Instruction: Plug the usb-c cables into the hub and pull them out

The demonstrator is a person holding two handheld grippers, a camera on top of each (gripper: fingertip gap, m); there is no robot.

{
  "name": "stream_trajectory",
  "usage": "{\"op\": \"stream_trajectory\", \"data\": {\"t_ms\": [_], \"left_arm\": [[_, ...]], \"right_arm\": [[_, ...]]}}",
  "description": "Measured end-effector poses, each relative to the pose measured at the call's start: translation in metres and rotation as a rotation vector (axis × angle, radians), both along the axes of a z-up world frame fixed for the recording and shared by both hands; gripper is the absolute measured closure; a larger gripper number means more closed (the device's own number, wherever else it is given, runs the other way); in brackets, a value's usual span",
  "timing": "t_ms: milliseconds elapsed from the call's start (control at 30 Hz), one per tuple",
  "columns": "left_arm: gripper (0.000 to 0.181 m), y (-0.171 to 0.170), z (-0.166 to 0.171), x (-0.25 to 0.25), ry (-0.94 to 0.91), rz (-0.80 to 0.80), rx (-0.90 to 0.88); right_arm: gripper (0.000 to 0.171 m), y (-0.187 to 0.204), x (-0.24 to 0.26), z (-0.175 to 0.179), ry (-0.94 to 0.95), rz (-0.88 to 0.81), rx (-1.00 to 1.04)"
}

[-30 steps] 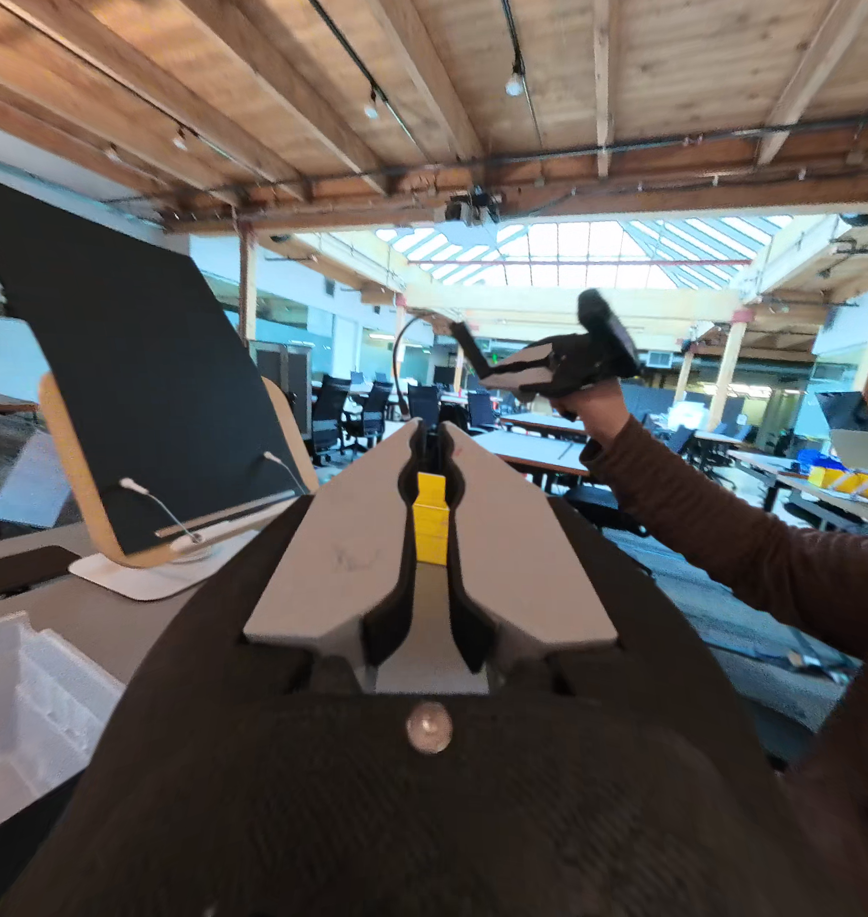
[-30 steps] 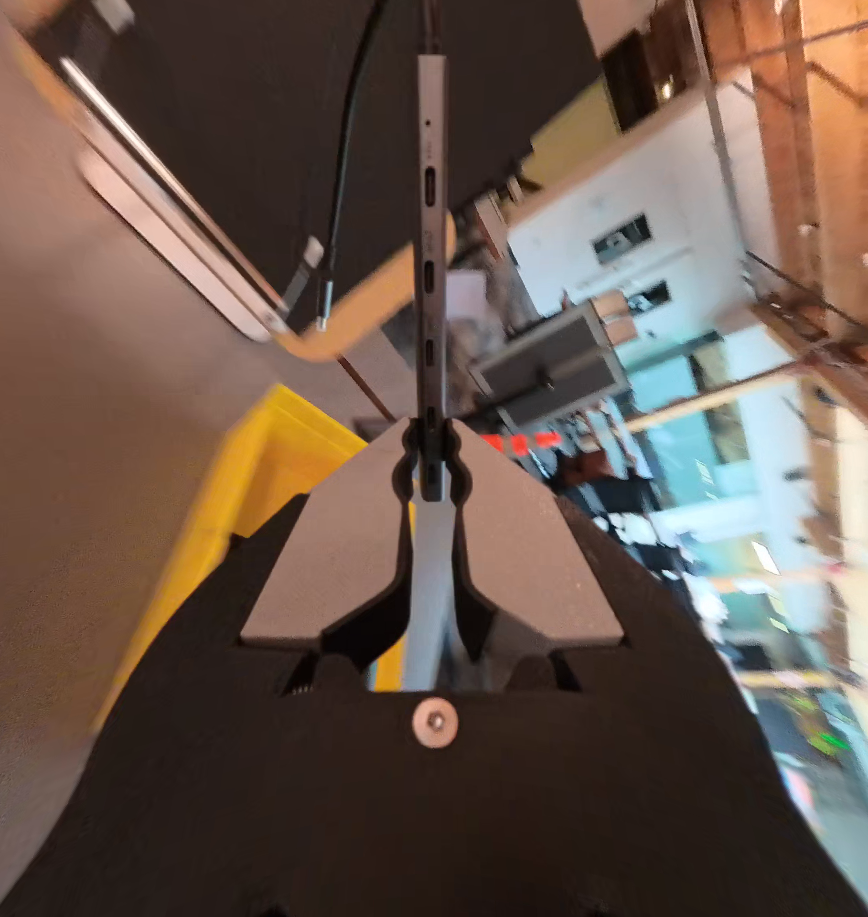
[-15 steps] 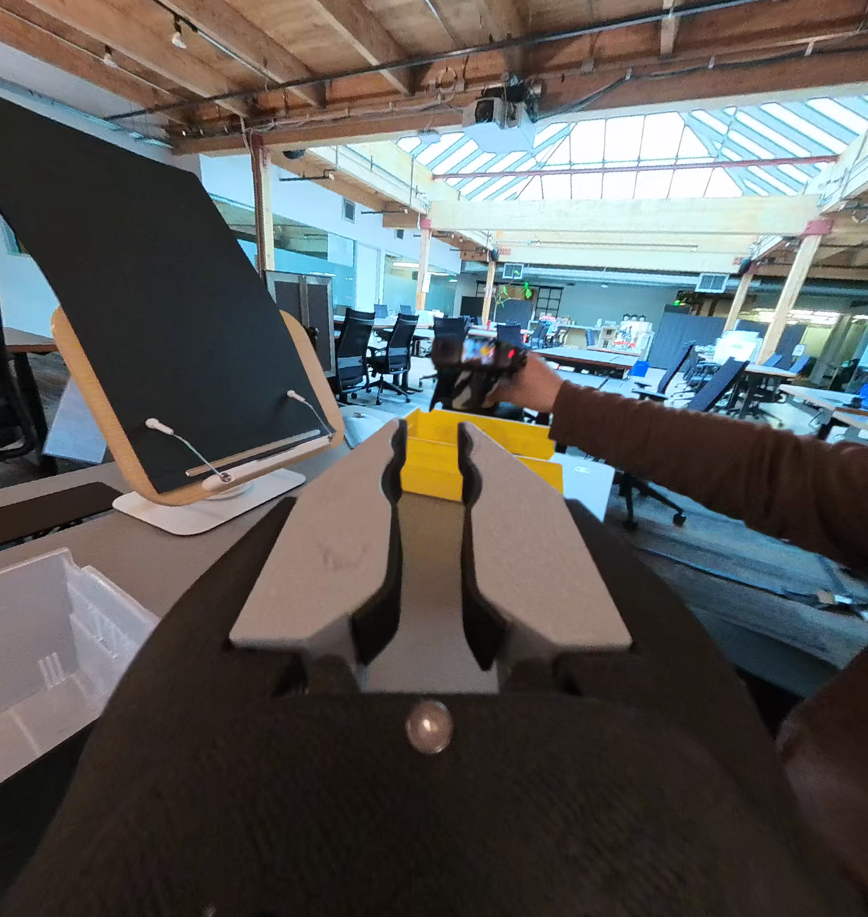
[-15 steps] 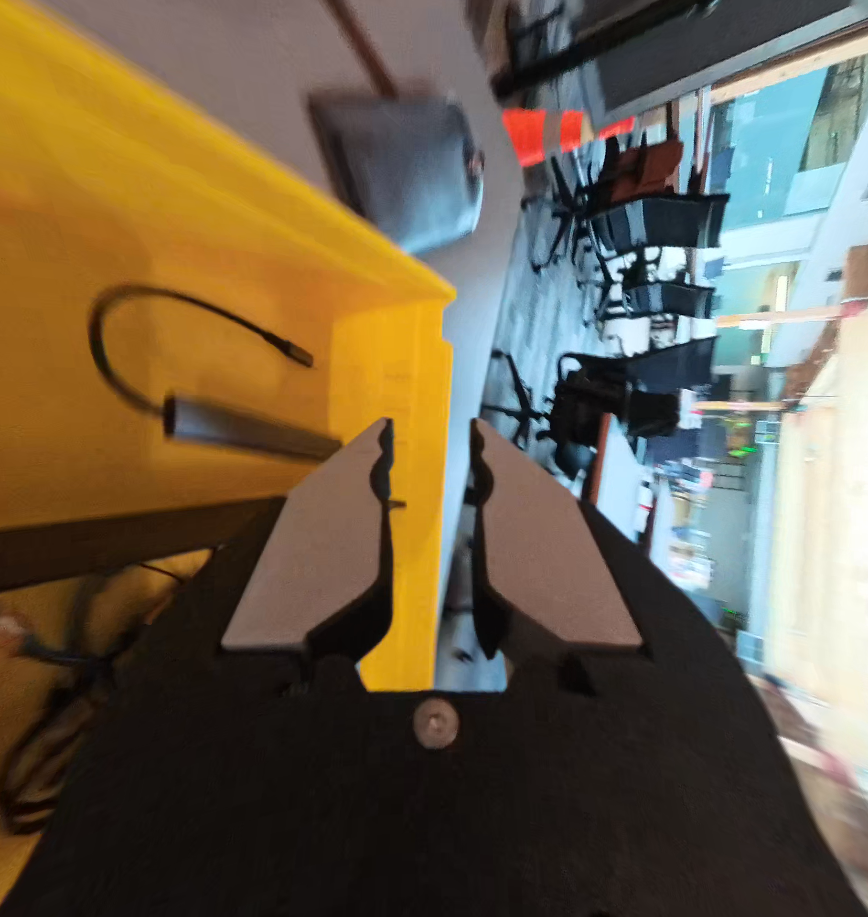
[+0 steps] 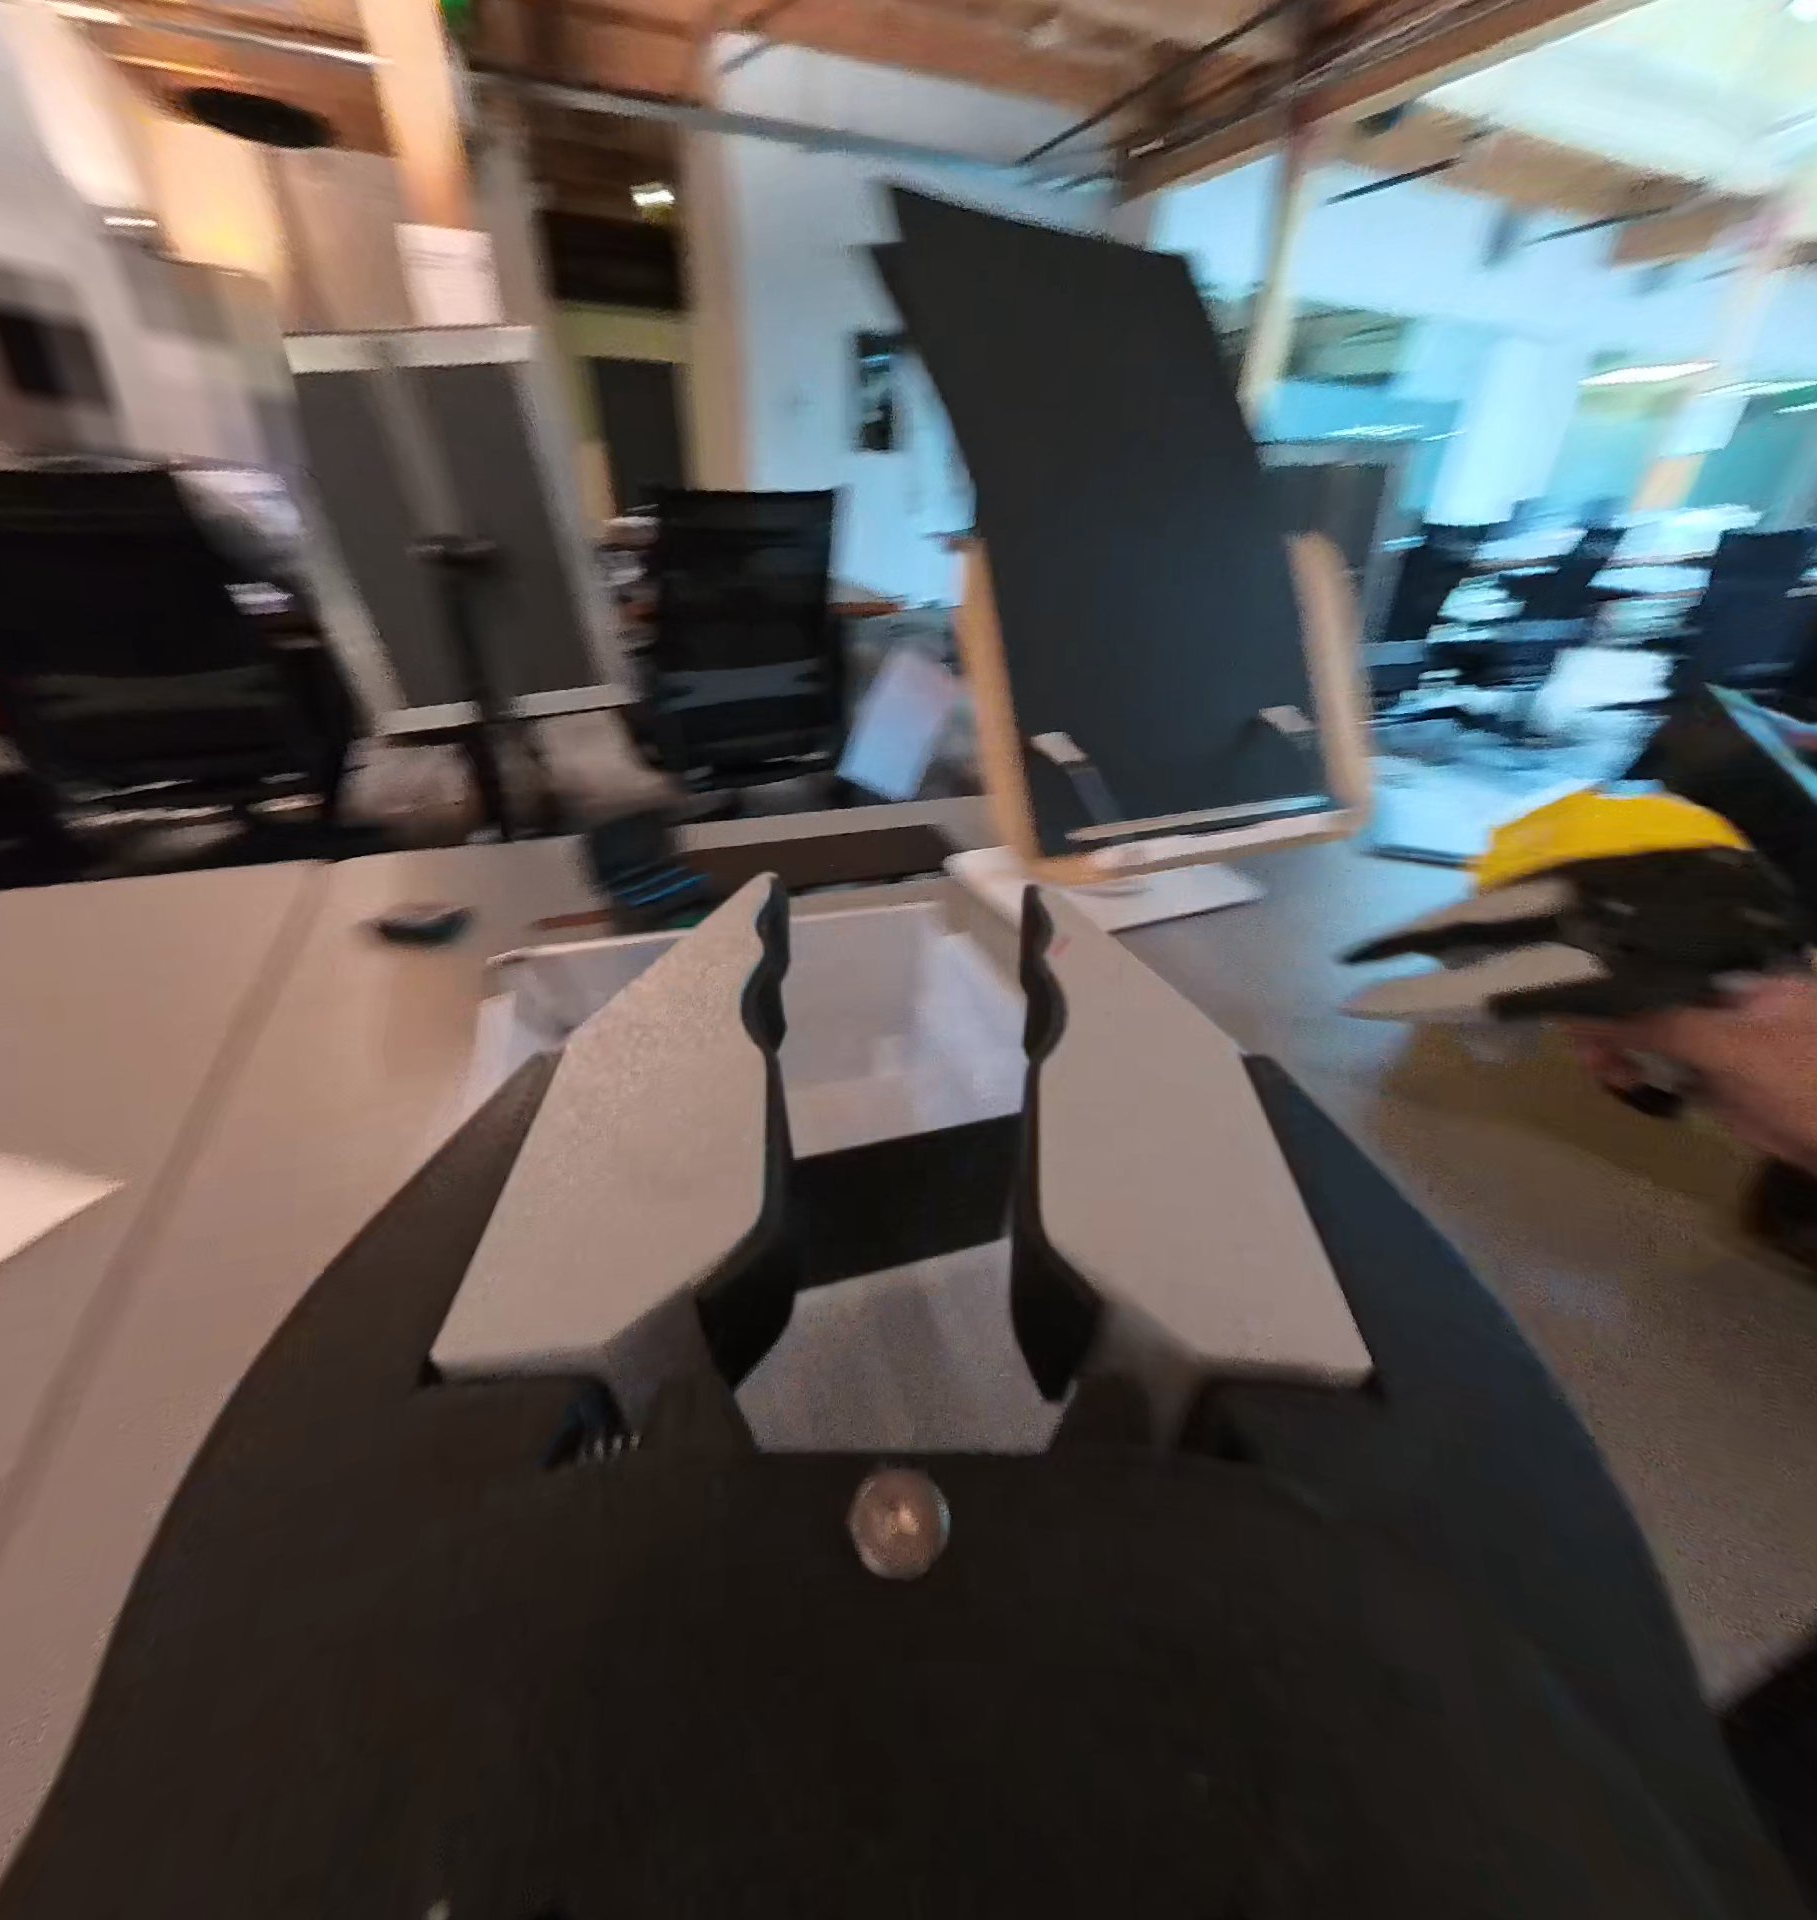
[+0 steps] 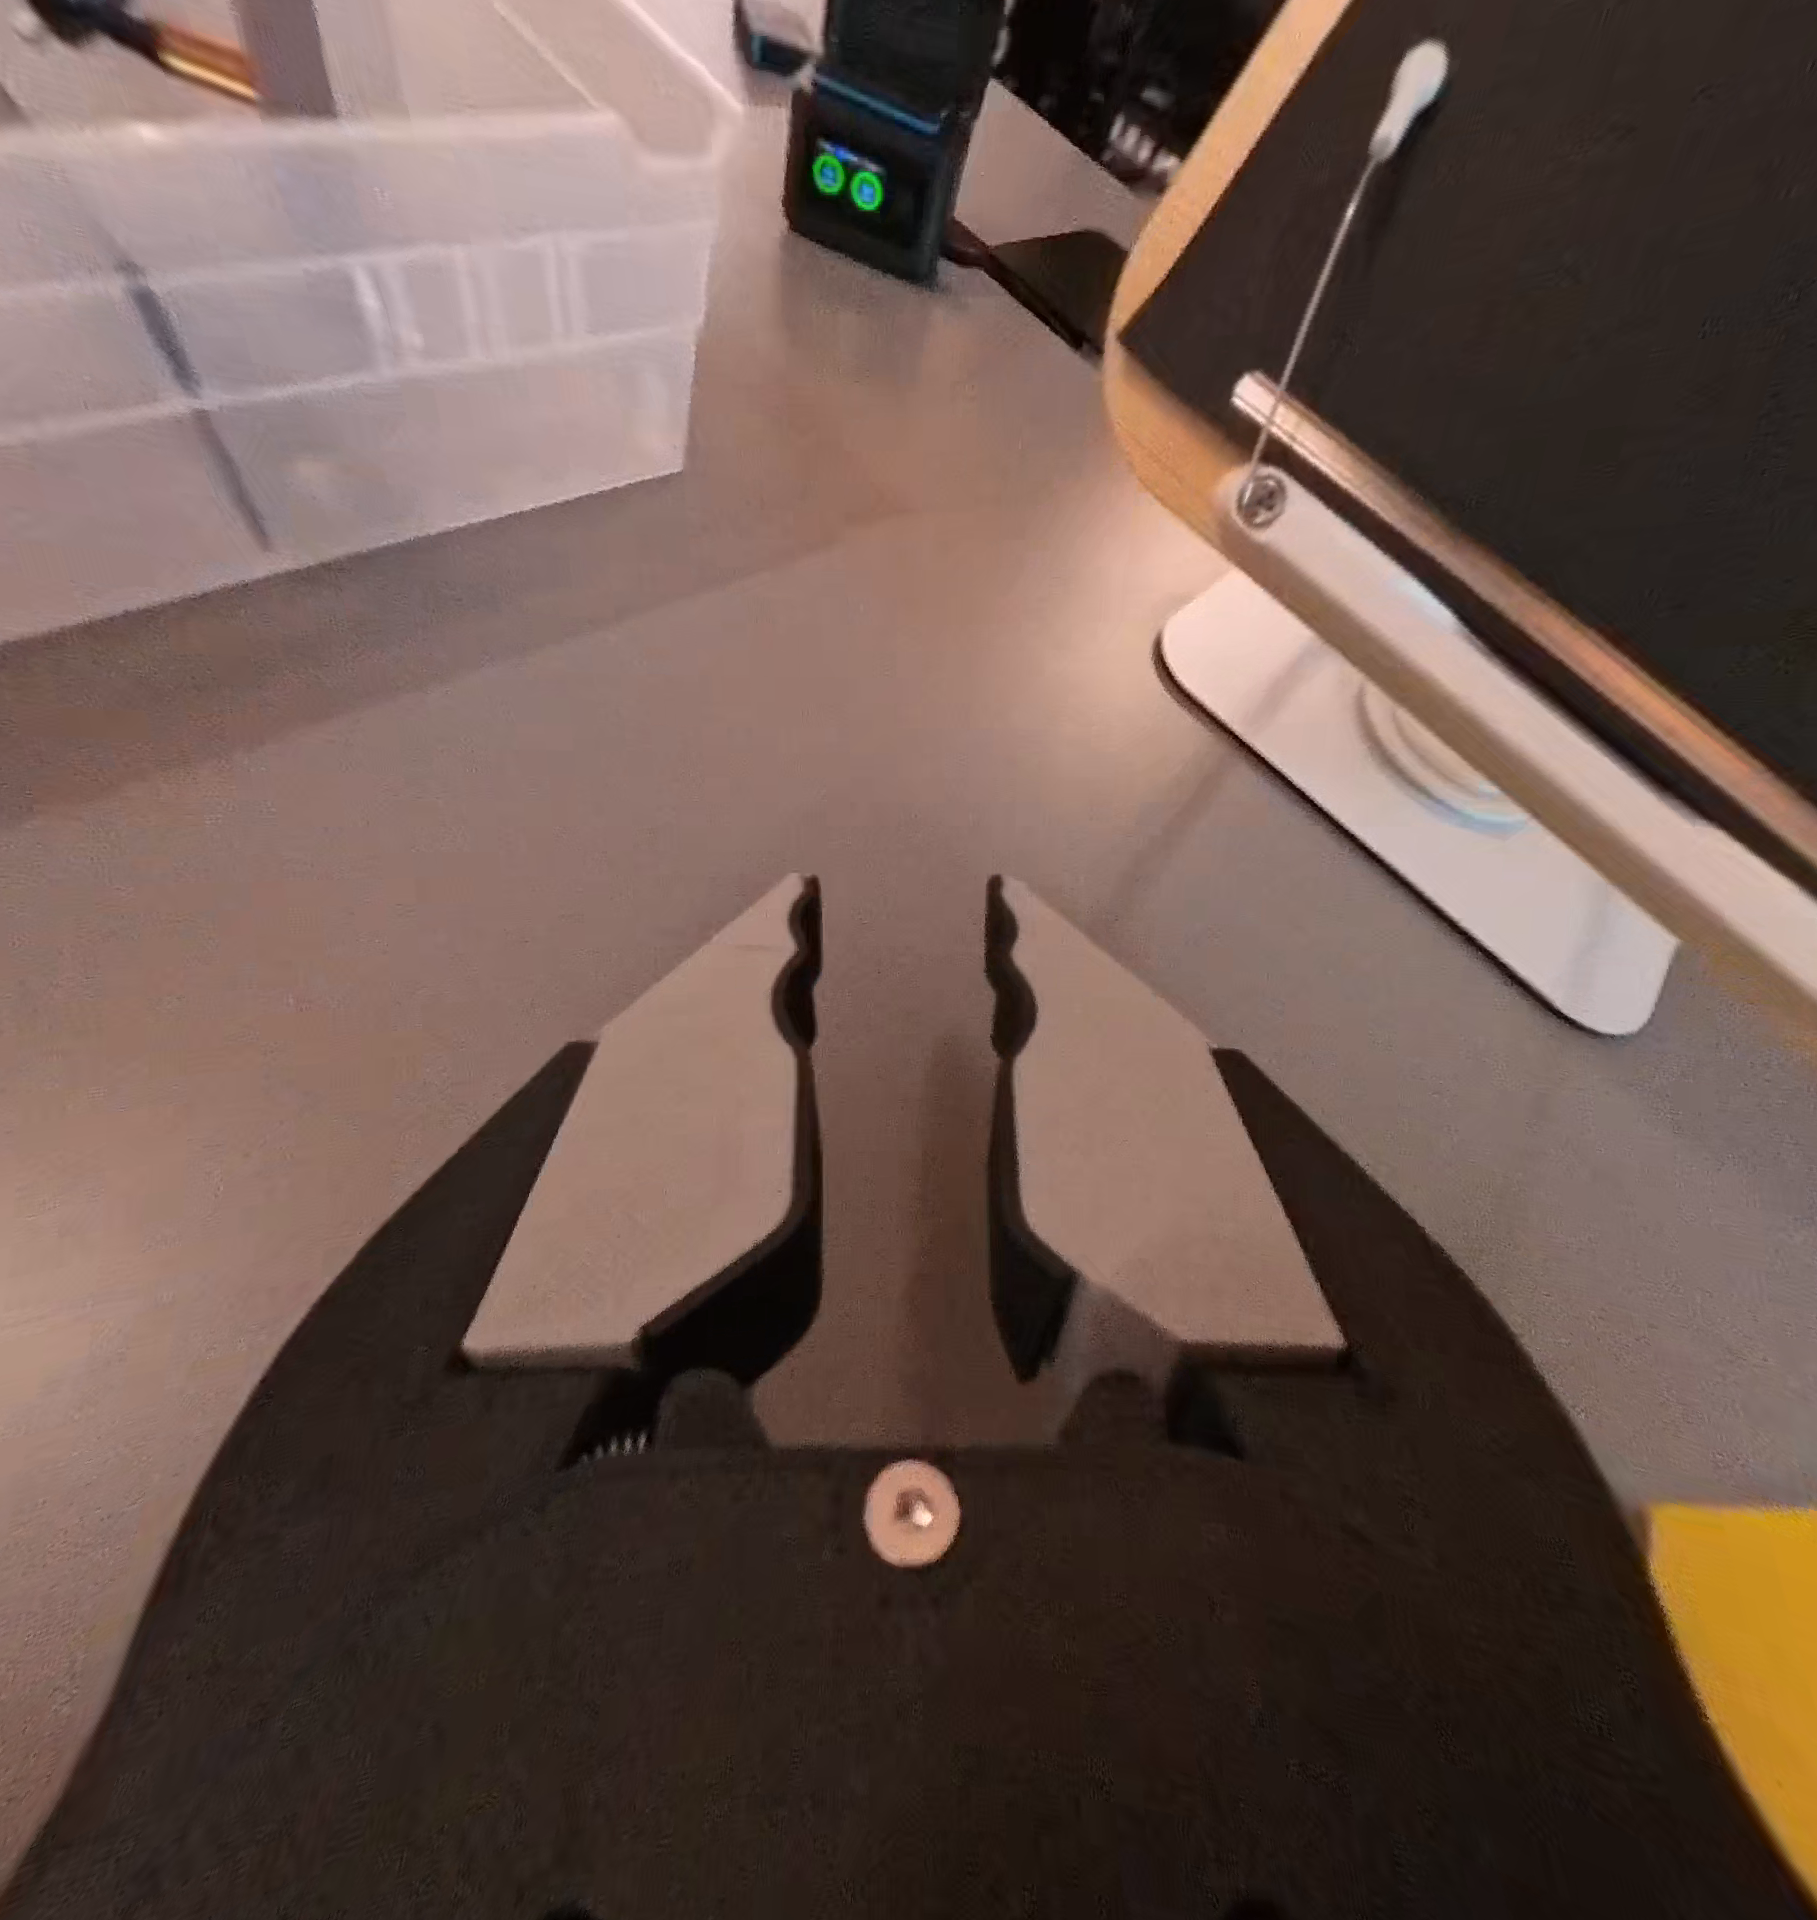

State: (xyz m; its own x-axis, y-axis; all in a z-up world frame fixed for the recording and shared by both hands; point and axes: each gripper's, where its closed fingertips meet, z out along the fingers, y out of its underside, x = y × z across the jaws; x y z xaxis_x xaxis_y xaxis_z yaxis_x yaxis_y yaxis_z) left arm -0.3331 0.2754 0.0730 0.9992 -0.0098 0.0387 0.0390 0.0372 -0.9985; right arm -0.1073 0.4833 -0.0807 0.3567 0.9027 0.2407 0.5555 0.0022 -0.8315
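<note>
My left gripper (image 5: 899,909) is open and empty, held above the grey table (image 5: 156,997) and pointing at a clear plastic bin (image 5: 862,997). My right gripper (image 6: 899,904) is open and empty, low over the bare grey table (image 6: 468,935). It also shows at the right of the left wrist view (image 5: 1455,956), held by a hand. No hub and no usb-c cable is in view. A yellow bin shows only as a corner (image 6: 1766,1683) at the lower right of the right wrist view and as a blurred patch (image 5: 1600,836) behind the right gripper.
A black board on a wooden stand (image 5: 1122,582) with a white base (image 6: 1423,810) stands at the back right. A clear plastic bin (image 6: 312,343) is at the back left, a small black device with green lights (image 6: 862,192) behind it. Office chairs (image 5: 738,623) stand beyond the table.
My right gripper let go of the hub over the yellow bin, then swung back over the bare table. My left gripper opened wider and swung left and down toward the clear bin.
</note>
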Motion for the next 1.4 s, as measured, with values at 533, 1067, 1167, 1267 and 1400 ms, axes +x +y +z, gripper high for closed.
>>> {"op": "stream_trajectory", "data": {"t_ms": [533, 1067, 1167, 1267, 1400], "left_arm": [[0.154, -0.005, -0.102, -0.054, -0.076, 0.141, -0.477], [0.173, 0.015, -0.046, -0.067, 0.1, 0.202, -0.569], [0.14, 0.006, -0.051, -0.062, 0.064, 0.196, -0.586], [0.118, -0.002, -0.082, -0.069, 0.001, 0.237, -0.678], [0.146, 0.005, -0.116, -0.064, -0.088, 0.186, -0.721]], "right_arm": [[0.142, -0.043, -0.031, -0.054, -0.092, 0.204, -0.073], [0.145, -0.036, -0.022, -0.043, -0.049, 0.168, -0.04], [0.144, -0.038, -0.023, -0.045, -0.062, 0.175, -0.029], [0.145, -0.039, -0.023, -0.048, -0.083, 0.184, -0.008], [0.144, -0.041, -0.023, -0.049, -0.087, 0.192, 0.006]]}}
